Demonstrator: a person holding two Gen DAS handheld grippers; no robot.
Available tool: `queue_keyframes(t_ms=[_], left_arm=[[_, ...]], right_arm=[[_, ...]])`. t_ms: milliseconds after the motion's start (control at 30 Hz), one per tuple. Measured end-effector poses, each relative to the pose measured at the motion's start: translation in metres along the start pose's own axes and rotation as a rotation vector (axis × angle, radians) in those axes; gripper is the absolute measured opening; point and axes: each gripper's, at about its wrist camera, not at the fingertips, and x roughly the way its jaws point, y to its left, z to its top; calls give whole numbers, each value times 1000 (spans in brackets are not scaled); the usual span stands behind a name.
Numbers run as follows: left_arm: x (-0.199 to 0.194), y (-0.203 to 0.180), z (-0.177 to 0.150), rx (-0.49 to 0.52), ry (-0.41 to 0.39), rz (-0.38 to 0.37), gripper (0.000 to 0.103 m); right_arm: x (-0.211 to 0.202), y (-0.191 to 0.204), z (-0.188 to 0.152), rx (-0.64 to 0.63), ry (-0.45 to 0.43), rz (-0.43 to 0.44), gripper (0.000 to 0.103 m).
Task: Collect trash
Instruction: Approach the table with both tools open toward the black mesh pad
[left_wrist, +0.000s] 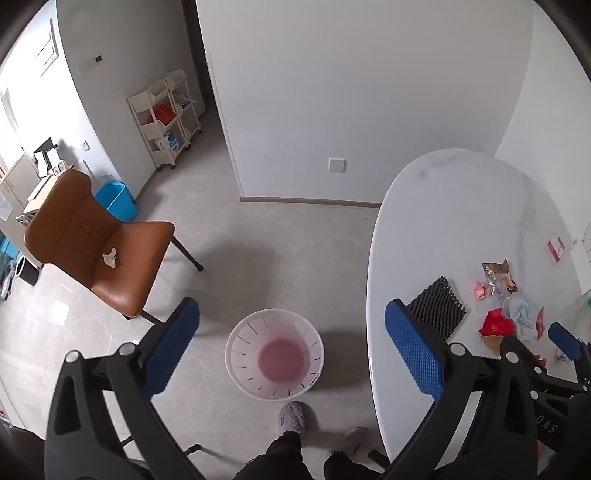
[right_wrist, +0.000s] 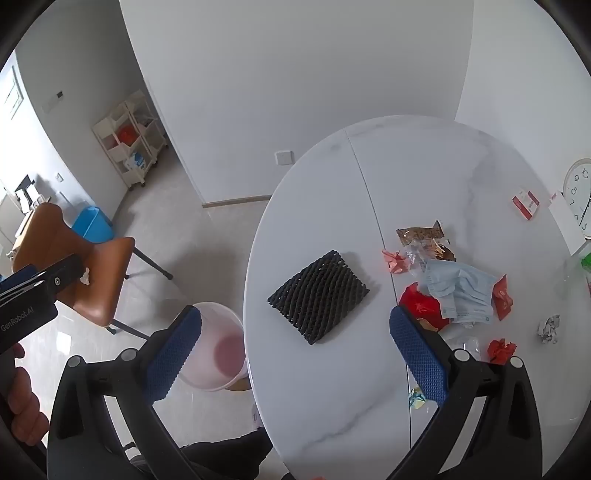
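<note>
My left gripper (left_wrist: 291, 343) is open and empty, held above a white trash bin (left_wrist: 275, 356) with a pink bottom on the floor beside the white table (left_wrist: 443, 206). My right gripper (right_wrist: 295, 350) is open and empty above the table, near a black foam net (right_wrist: 318, 295). Trash lies to its right: a blue face mask (right_wrist: 458, 291), a red wrapper (right_wrist: 421, 306), a clear snack bag (right_wrist: 424, 240), a pink paper scrap (right_wrist: 395, 262), a crumpled grey paper (right_wrist: 548, 328) and a red paper ball (right_wrist: 500, 350). The bin (right_wrist: 218, 347) also shows in the right wrist view.
A brown chair (left_wrist: 99, 243) with a white crumpled tissue (left_wrist: 110, 257) on its seat stands left of the bin. A clock (right_wrist: 581, 192) and a red-white box (right_wrist: 525, 203) sit at the table's far right. My feet (left_wrist: 291, 419) are just behind the bin. A blue bin (left_wrist: 116, 201) and a shelf cart (left_wrist: 166, 114) stand by the wall.
</note>
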Motion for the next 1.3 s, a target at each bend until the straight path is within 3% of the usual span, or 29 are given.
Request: queue_keyframes(t_ms=[533, 1300], left_arm=[[3, 4, 1, 0, 11, 17, 96], [-4, -10, -4, 41, 12, -26, 96]], right_arm=[[6, 4, 0, -5, 16, 5, 101], [8, -8, -4, 9, 17, 1, 101]])
